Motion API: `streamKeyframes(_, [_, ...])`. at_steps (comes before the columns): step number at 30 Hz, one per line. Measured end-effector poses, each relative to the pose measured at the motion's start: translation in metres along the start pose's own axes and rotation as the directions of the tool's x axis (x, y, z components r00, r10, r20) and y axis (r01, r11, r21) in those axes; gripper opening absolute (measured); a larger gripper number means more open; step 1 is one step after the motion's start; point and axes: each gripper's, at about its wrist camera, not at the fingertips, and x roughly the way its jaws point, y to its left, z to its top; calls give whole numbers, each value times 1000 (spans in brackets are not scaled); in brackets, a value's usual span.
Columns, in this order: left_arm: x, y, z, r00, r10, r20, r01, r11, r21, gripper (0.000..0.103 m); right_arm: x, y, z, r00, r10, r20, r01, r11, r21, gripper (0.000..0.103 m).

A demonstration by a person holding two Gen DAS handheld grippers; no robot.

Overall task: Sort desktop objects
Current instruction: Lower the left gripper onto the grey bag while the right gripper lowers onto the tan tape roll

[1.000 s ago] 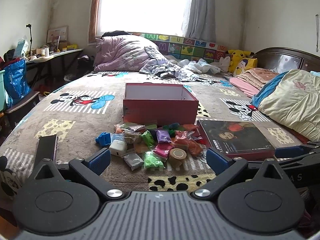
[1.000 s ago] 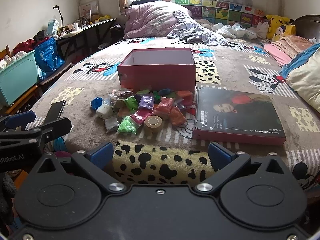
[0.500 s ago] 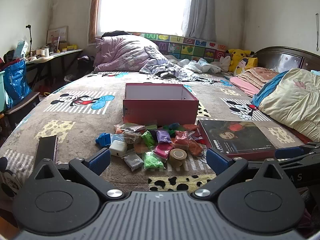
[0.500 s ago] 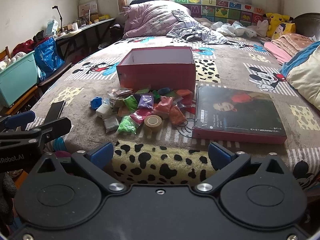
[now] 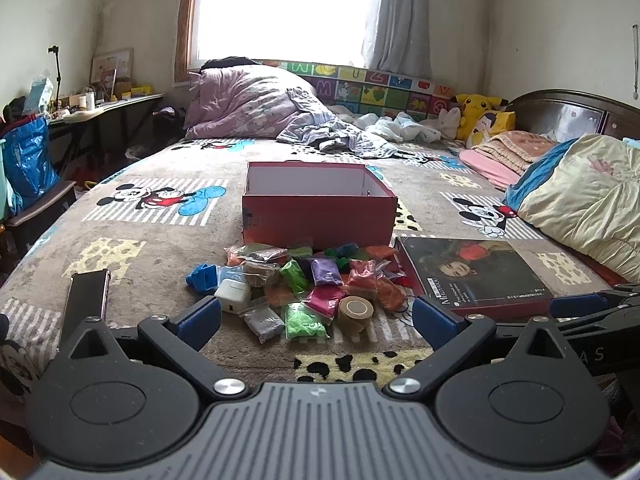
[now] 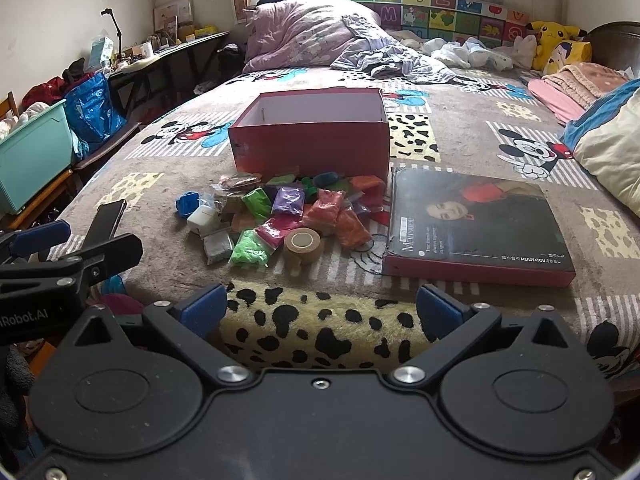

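Note:
An open red box stands on the bed. In front of it lies a pile of coloured bags, with a tape roll, a white charger and a blue clip. A box lid with a portrait lies to the right. My left gripper is open and empty, short of the pile. My right gripper is open and empty, over the bed's front edge.
A black phone lies at the left of the blanket. Pillows and quilts lie at the right and back. A desk, a blue bag and a teal bin stand left of the bed.
Both grippers have barely moved; the right view has edged slightly closer to the pile. Nothing was picked up.

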Motion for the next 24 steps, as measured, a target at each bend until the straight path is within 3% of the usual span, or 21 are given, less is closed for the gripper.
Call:
streamKeyframes(9, [20, 7, 3, 1000, -8, 0, 8, 1000, -21, 102, 19, -14, 2, 996, 94, -6, -93, 994, 50, 102])
streamKeyframes(14, [41, 22, 1, 1000, -20, -13, 19, 996, -92, 102, 37, -13, 1, 996, 91, -6, -91, 996, 24, 102])
streamKeyframes(20, [74, 34, -5, 999, 46, -8, -46, 997, -65, 102, 59, -22, -2, 994, 98, 40, -99, 995, 15, 102])
streamKeyframes(24, [104, 40, -10, 997, 62, -56, -66, 996, -60, 102, 76, -28, -1, 993, 97, 65, -97, 995, 1, 102])
